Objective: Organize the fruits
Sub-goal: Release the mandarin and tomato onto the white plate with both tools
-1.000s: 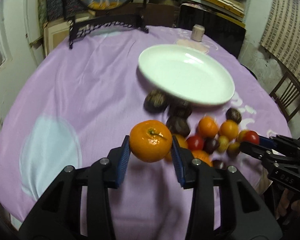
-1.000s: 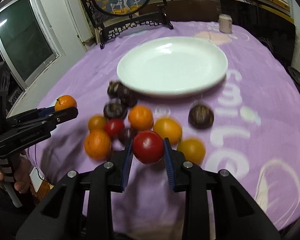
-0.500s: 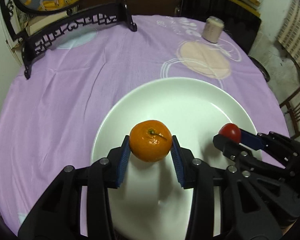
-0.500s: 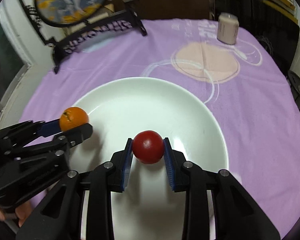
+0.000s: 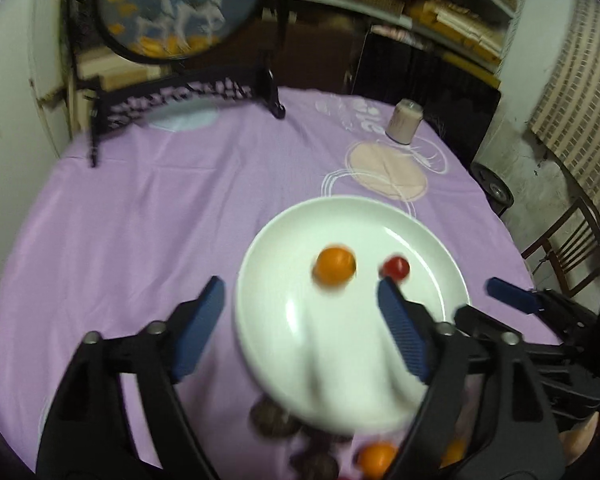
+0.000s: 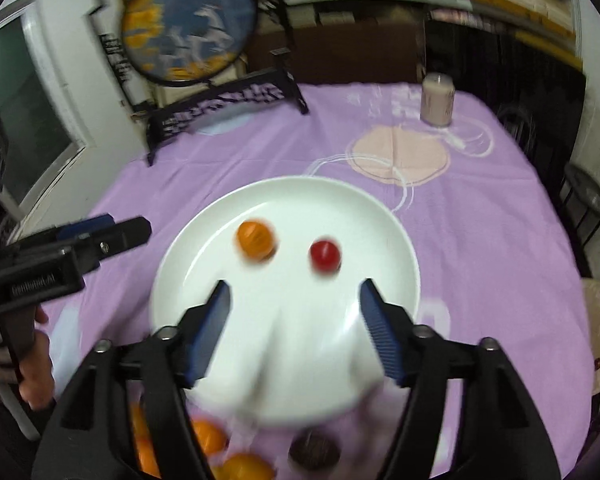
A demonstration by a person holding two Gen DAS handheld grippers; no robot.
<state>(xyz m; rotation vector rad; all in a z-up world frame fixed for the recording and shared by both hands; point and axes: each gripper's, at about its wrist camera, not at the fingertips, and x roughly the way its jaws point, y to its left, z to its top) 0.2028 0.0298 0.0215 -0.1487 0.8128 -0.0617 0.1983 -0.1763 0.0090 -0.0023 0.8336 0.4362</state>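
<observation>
White plate [image 6: 396, 248] on the purple-clothed surface [image 5: 140, 220]: holds one orange [image 6: 255, 240] and one red tomato [image 6: 324, 255], apart (both blurred). Left gripper [image 5: 300, 320] and right gripper [image 6: 294, 316]: fingers spread wide, nothing between them. Remaining fruits [image 6: 208, 436]: near plate edge.

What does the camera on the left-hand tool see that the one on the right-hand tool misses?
Only the left view shows a wooden chair past the table's edge. Only the right view shows a window and the person's hand gripping the other tool. Both show the white plate holding an orange and a tomato, more fruit in front of it, the cup, and open grippers.
</observation>
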